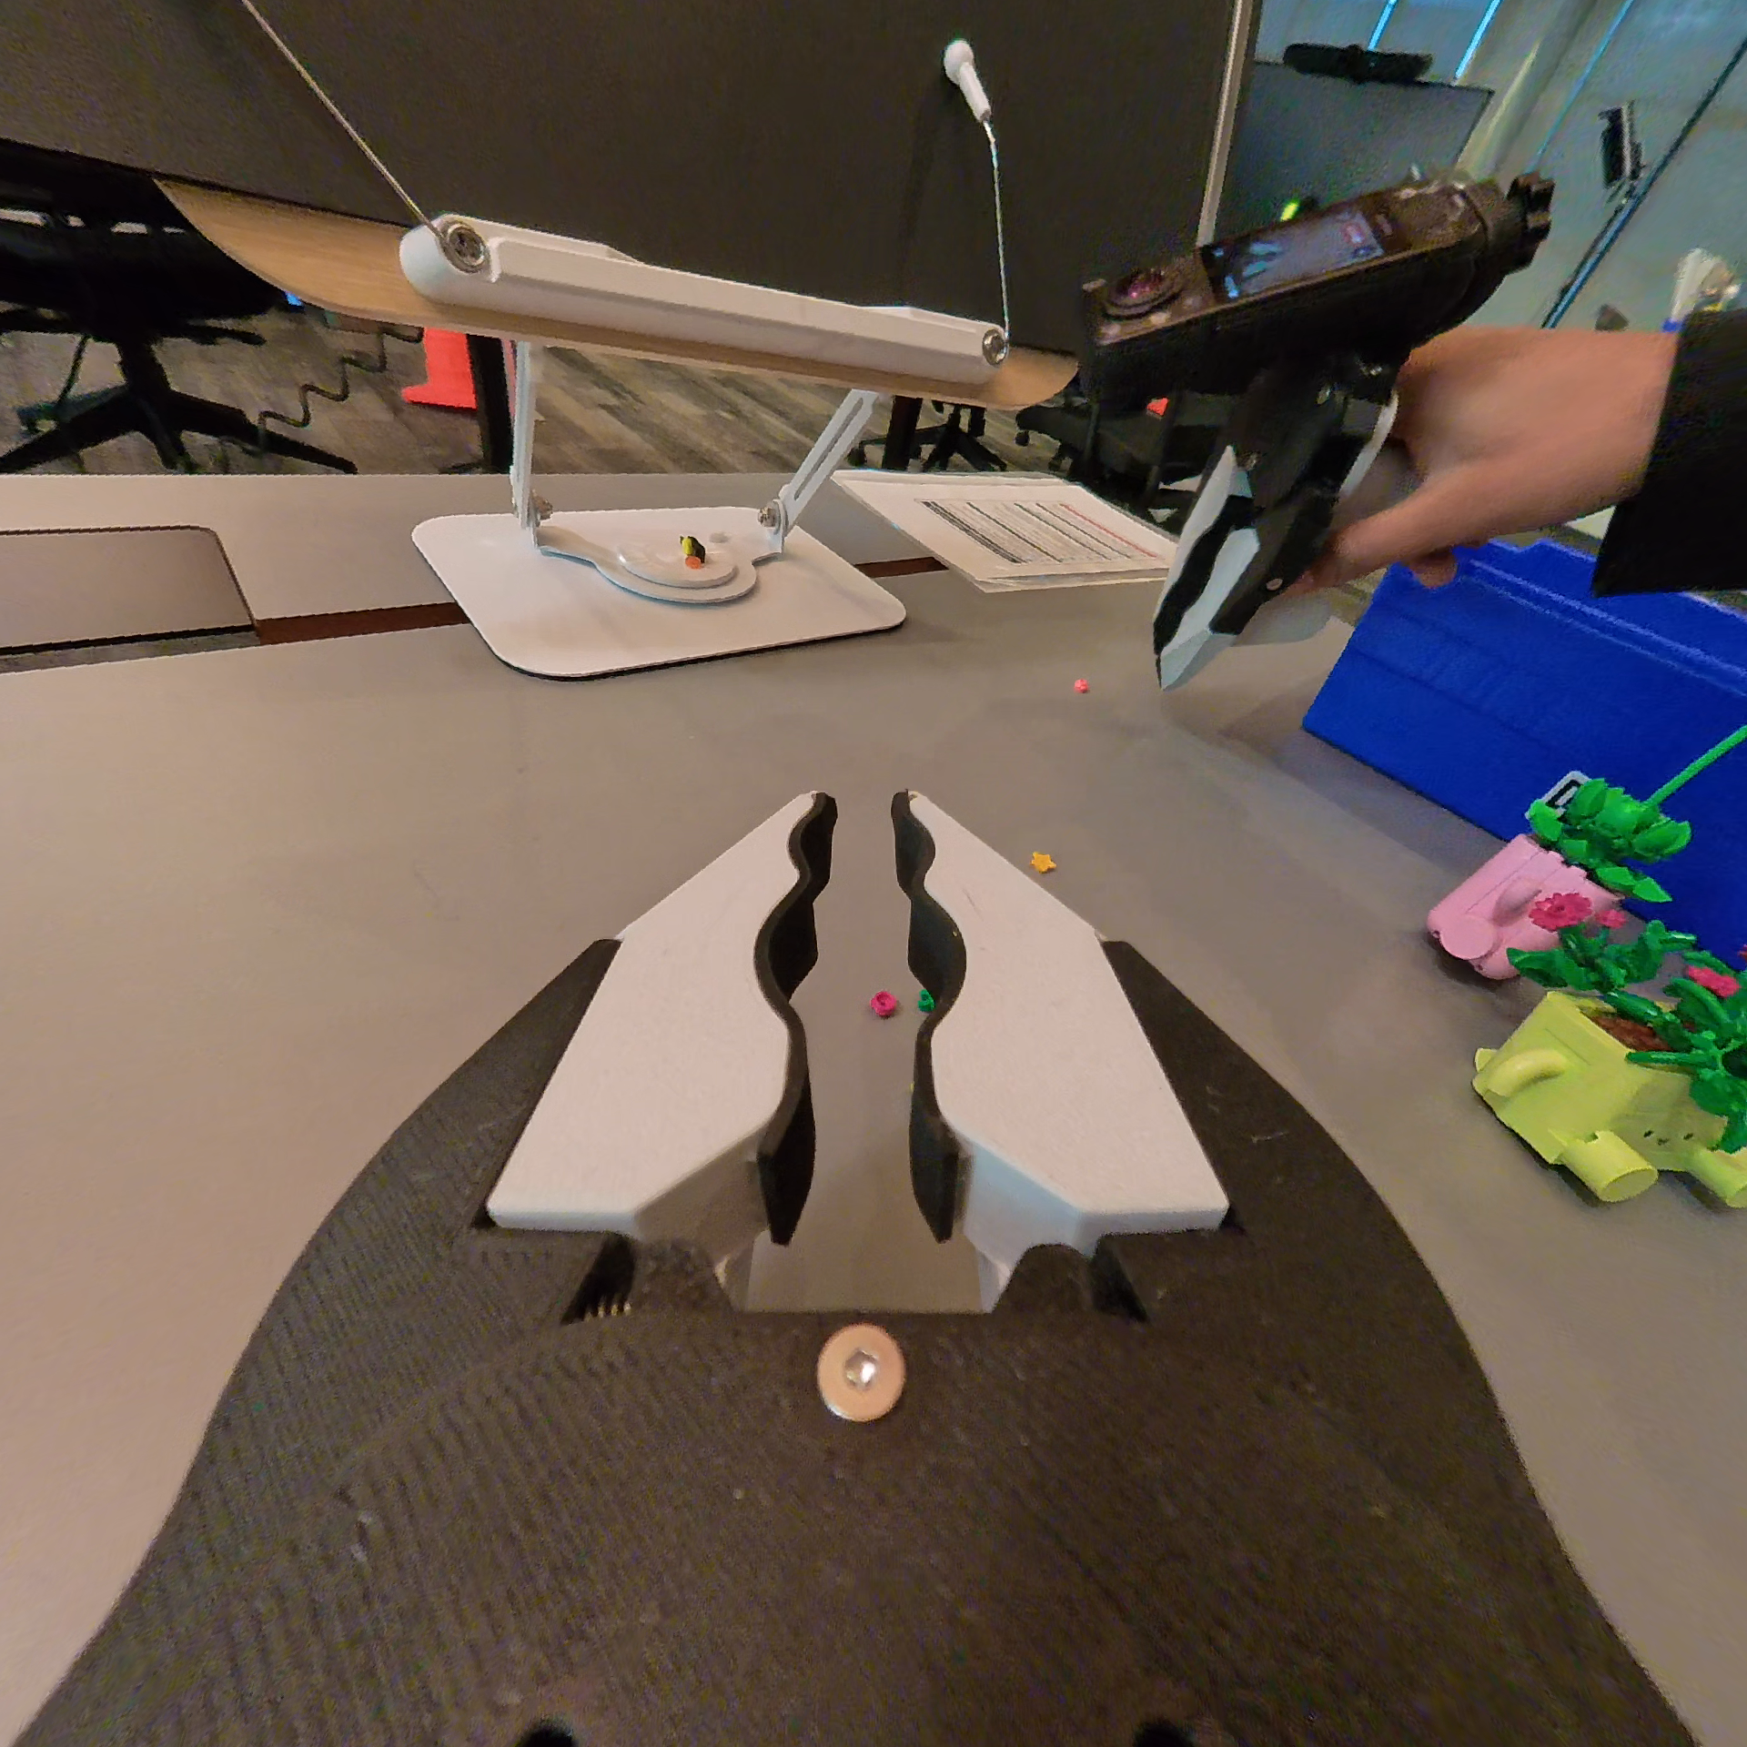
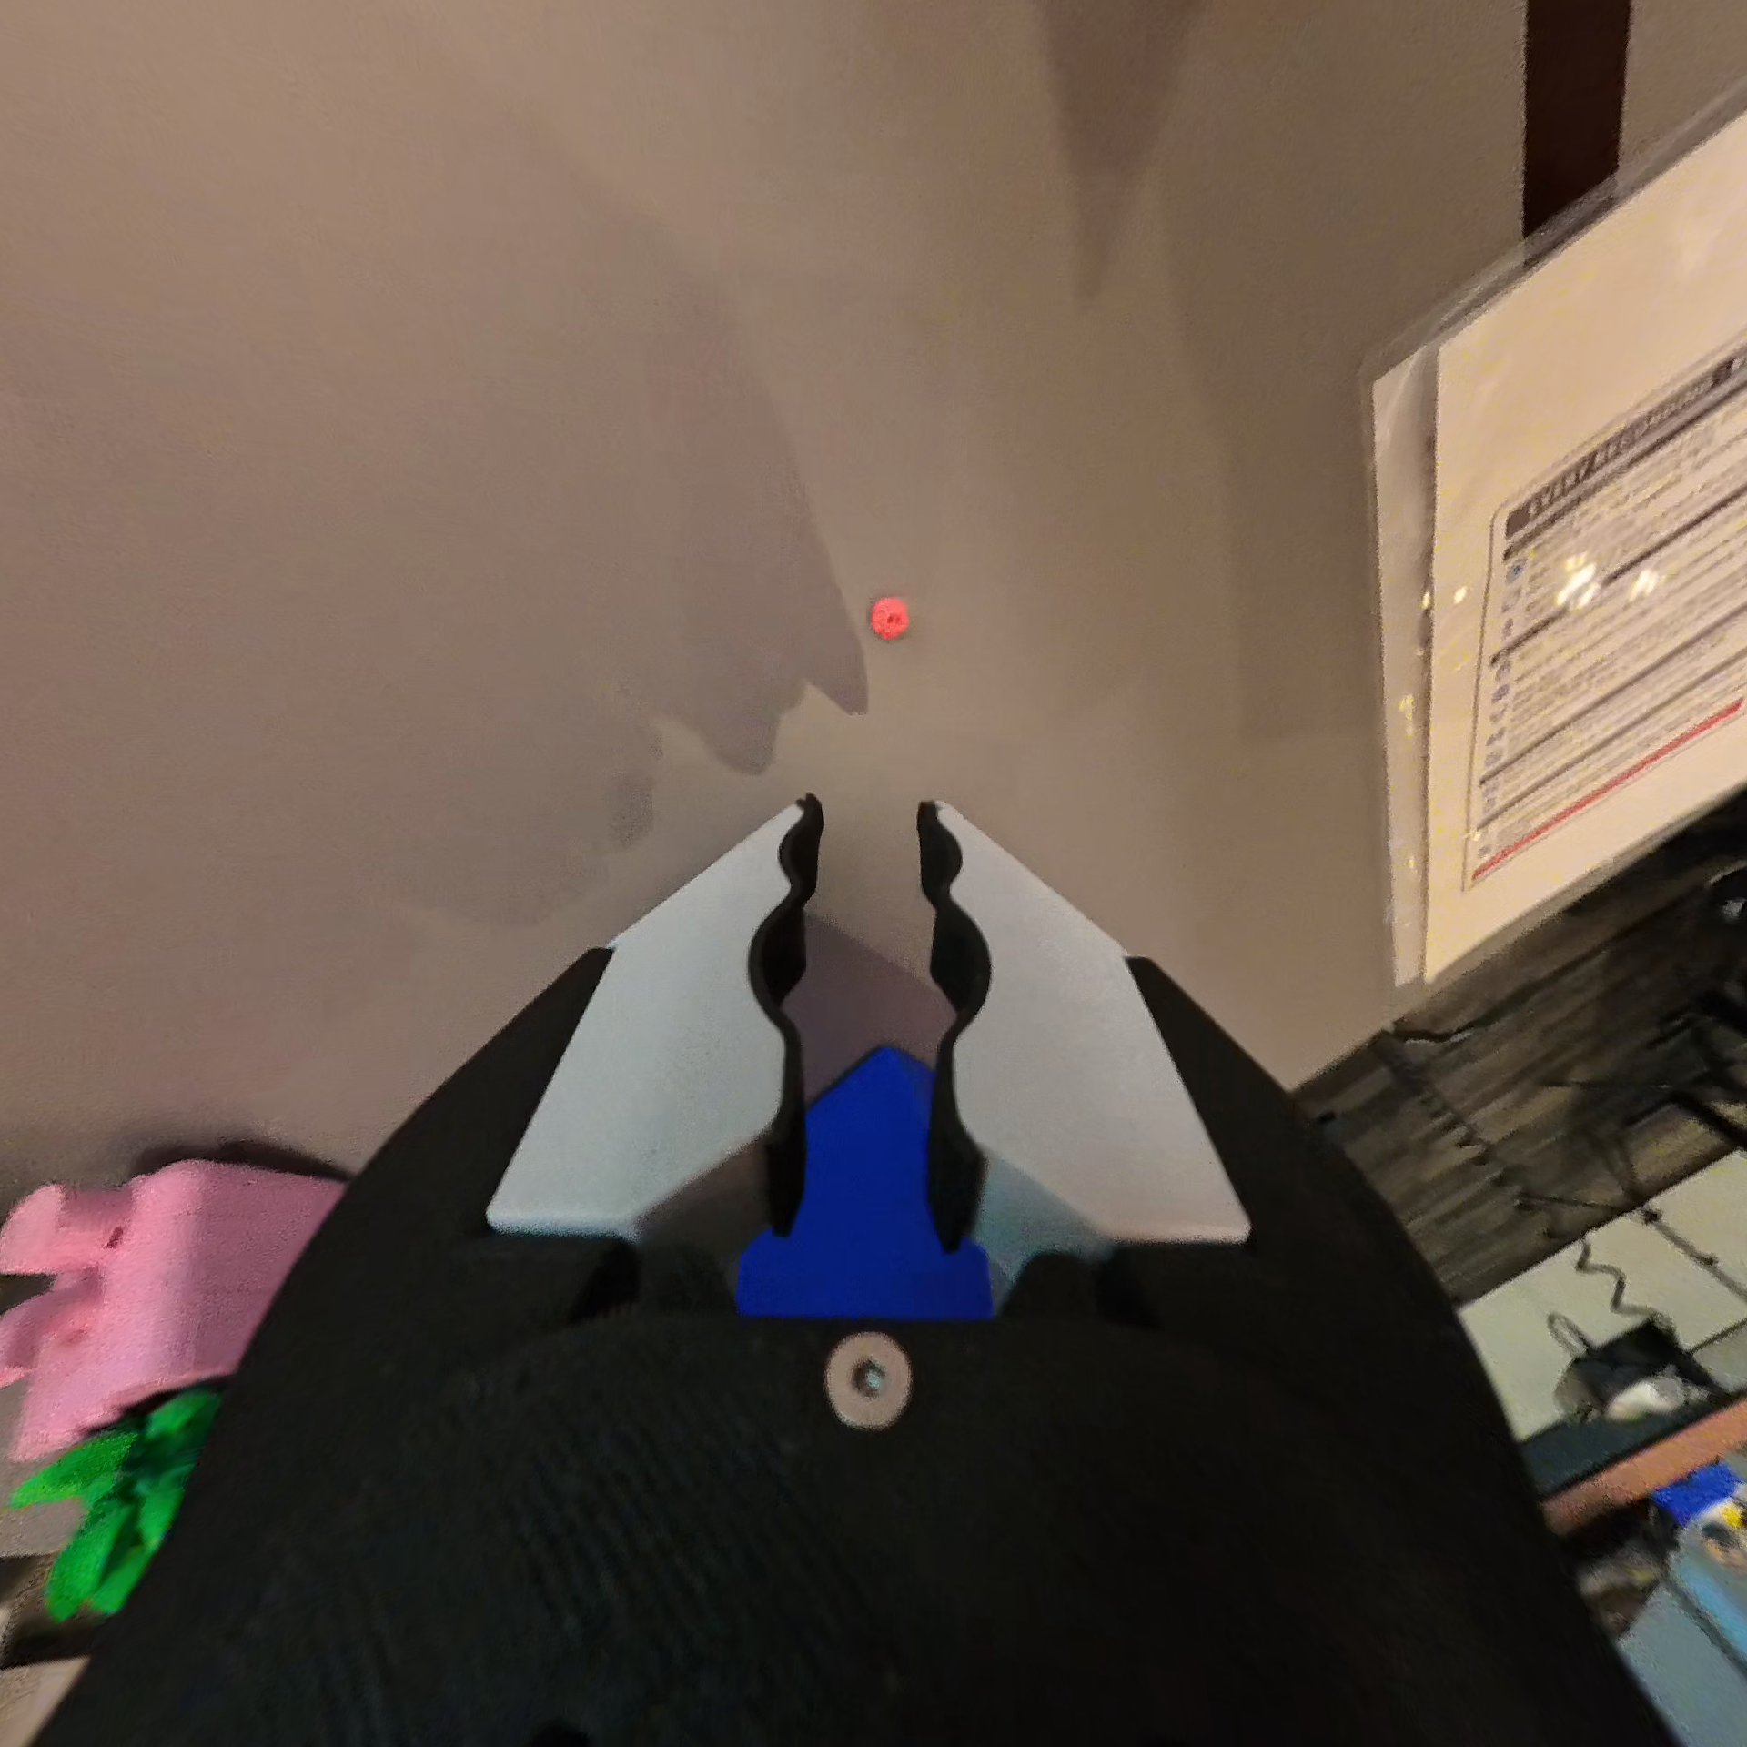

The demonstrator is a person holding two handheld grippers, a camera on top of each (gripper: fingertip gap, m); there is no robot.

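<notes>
My left gripper (image 1: 863, 804) hovers low over the grey table (image 1: 284, 851), open by a narrow gap and empty. A tiny pink stud (image 1: 882, 1004) and a tiny green piece (image 1: 925, 1000) lie on the table below, seen between its fingers. A small orange star piece (image 1: 1042, 861) lies just to the right. My right gripper (image 2: 868, 808) is slightly open and empty, held by a hand above the table; it also shows in the left wrist view (image 1: 1177, 662). A small red stud (image 2: 890, 619) lies ahead of it, also seen in the left wrist view (image 1: 1081, 685).
A white laptop stand (image 1: 662, 605) stands at the back, a laminated sheet (image 1: 1030, 529) beside it. A blue bin (image 1: 1531, 681) sits at right, with a pink brick planter (image 1: 1503, 898) and a lime brick planter (image 1: 1588, 1087) holding green plants and pink flowers in front of it. The tips of one gripper are about 30 centimeters away from the tips of the other.
</notes>
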